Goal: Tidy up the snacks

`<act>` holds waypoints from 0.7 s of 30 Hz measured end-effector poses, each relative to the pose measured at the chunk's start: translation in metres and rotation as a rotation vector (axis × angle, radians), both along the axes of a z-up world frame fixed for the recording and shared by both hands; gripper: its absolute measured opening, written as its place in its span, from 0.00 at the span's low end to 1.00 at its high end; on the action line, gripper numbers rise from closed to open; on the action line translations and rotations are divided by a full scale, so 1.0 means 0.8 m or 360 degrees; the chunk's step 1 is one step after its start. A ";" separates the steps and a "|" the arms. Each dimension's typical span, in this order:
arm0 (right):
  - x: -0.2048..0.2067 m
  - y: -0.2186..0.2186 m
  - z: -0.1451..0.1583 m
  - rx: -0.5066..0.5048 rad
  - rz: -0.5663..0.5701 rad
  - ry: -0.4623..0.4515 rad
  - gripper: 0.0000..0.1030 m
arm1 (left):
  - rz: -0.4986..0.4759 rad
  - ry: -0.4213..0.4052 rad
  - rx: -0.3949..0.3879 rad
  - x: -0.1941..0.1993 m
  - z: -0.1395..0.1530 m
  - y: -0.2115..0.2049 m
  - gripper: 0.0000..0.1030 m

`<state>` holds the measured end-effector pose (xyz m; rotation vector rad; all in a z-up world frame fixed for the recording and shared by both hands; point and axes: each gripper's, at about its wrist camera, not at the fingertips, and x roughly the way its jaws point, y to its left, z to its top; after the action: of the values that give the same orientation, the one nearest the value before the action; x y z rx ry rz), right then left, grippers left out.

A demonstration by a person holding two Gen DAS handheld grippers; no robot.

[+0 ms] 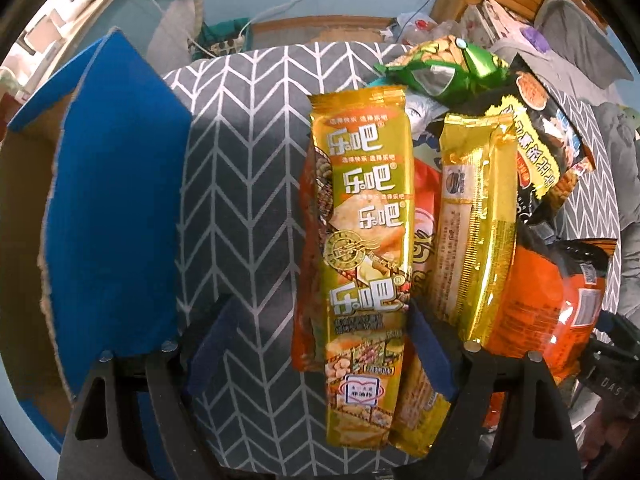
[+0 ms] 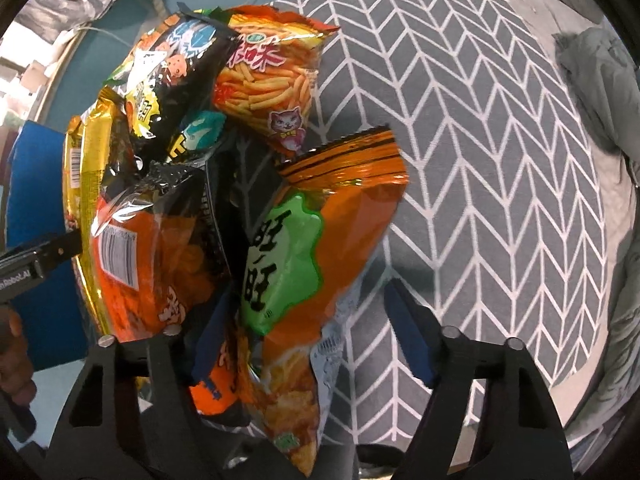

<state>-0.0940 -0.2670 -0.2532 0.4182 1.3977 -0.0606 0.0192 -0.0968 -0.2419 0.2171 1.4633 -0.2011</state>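
Note:
A heap of snack bags lies on a grey chevron-patterned cloth (image 1: 248, 200). In the left wrist view a long yellow Lebа chip pack (image 1: 364, 248) lies between my left gripper's (image 1: 316, 344) wide-open fingers, with a second gold pack (image 1: 476, 232) and an orange bag (image 1: 560, 304) to its right. In the right wrist view my right gripper (image 2: 308, 332) is open around an orange bag with a green label (image 2: 304, 248). An orange bag with a barcode (image 2: 148, 264) lies left of it, and a fries-picture bag (image 2: 268, 80) and a black bag (image 2: 180, 64) lie behind.
A blue cardboard box (image 1: 116, 216) with open flaps stands left of the cloth. A green snack bag (image 1: 448, 68) tops the far end of the heap. Cables, a wooden frame and clothes lie beyond. Bare cloth (image 2: 480, 160) spreads right of the heap.

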 end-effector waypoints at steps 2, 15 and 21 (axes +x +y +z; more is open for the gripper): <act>0.001 0.000 -0.005 0.0014 0.0000 -0.0011 0.66 | -0.0011 0.0012 -0.0011 0.002 -0.004 0.001 0.74; 0.025 0.023 -0.001 -0.0020 0.0106 -0.0020 0.39 | -0.0056 0.0084 -0.0112 0.018 -0.015 -0.005 0.31; 0.017 0.011 0.017 -0.0052 0.0107 -0.0041 0.38 | -0.0048 0.0076 -0.0114 0.008 0.006 0.003 0.31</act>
<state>-0.0802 -0.2580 -0.2395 0.3436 1.3828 -0.0228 0.0256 -0.0945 -0.2369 0.1771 1.4981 -0.2845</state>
